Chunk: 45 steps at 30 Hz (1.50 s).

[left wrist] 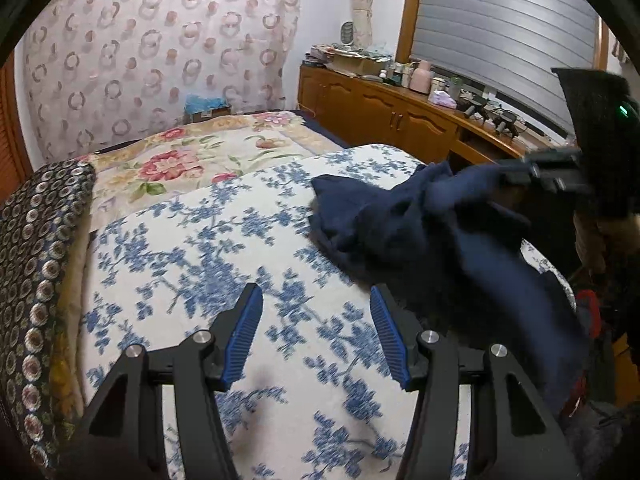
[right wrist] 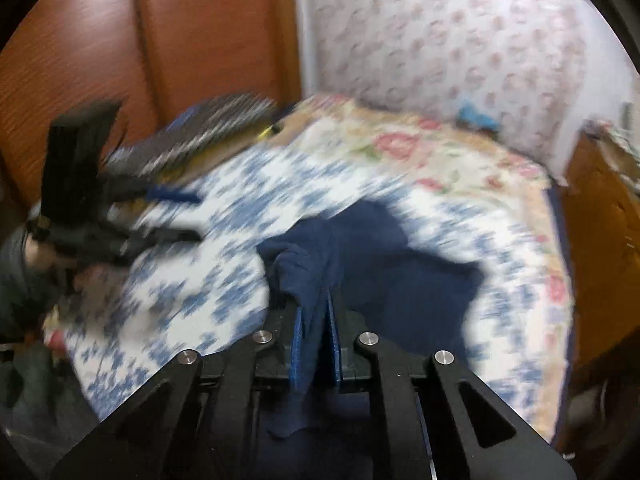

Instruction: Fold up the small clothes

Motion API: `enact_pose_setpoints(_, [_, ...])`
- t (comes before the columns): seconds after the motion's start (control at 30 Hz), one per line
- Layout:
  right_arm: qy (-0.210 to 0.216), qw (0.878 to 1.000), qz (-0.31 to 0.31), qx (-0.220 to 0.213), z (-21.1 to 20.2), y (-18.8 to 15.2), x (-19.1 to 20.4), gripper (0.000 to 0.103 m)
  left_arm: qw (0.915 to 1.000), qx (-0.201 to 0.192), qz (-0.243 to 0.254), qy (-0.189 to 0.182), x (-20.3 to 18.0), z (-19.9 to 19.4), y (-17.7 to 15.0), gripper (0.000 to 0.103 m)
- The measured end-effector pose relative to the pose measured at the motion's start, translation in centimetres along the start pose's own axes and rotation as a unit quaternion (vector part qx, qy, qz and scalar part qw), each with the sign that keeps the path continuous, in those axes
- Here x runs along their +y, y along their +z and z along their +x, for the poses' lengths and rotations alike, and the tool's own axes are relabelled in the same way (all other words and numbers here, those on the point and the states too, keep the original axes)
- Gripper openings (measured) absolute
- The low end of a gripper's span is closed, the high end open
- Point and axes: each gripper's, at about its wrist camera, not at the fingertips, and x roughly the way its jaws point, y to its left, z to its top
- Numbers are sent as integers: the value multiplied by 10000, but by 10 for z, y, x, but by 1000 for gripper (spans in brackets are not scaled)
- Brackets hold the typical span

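We see a bed covered by a white quilt with blue flowers [left wrist: 224, 240], and beyond it a cream blanket with red and pink flowers [left wrist: 200, 152]. At the left edge lies a dark cushion patterned with rings [left wrist: 36, 260]. Behind the bed hangs a sheer curtain with pink circles [left wrist: 160, 40]. Along the right wall runs a wooden cabinet [left wrist: 380, 112], its top crowded with a pink jug [left wrist: 421, 76], boxes and small items, beneath a window blind [left wrist: 508, 28].

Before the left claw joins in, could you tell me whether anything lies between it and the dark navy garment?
Nothing visible does. The open left claw hovers over bare blue-flowered white bedspread; the crumpled dark navy garment lies ahead to its right, pinched by the right claw.
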Motion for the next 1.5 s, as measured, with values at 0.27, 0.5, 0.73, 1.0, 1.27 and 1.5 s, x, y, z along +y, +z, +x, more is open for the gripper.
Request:
enact_pose_setpoints(0.27, [-503,9977,432,149,8,-8,-39,29,9991,287,-15,-310,-7,33,22,57])
enact_pose_setpoints(0.5, [-386,9968,680,172,-1,-27,-39,75,9979,502,-12,-411,-5,65,38,57])
enact_pose_setpoints(0.73, [-249,9939,1002,392,-26,-75,-20,82,9957,771,99,-499,-7,100,49,58])
enact_pose_setpoints(1.0, [-274,9846,1478,897,-18,-123,-5,83,9908,1109,80,-772,-4,130,59,61])
enact_pose_setpoints(1.27, [-230,9853,1403,951,-12,-135,11,80,9886,1222,269,-842,-11,137,68,62])
enact_pose_setpoints(1.5, [88,9907,1121,770,-15,-133,26,20,9871,1067,382,-1129,-24,132,67,13])
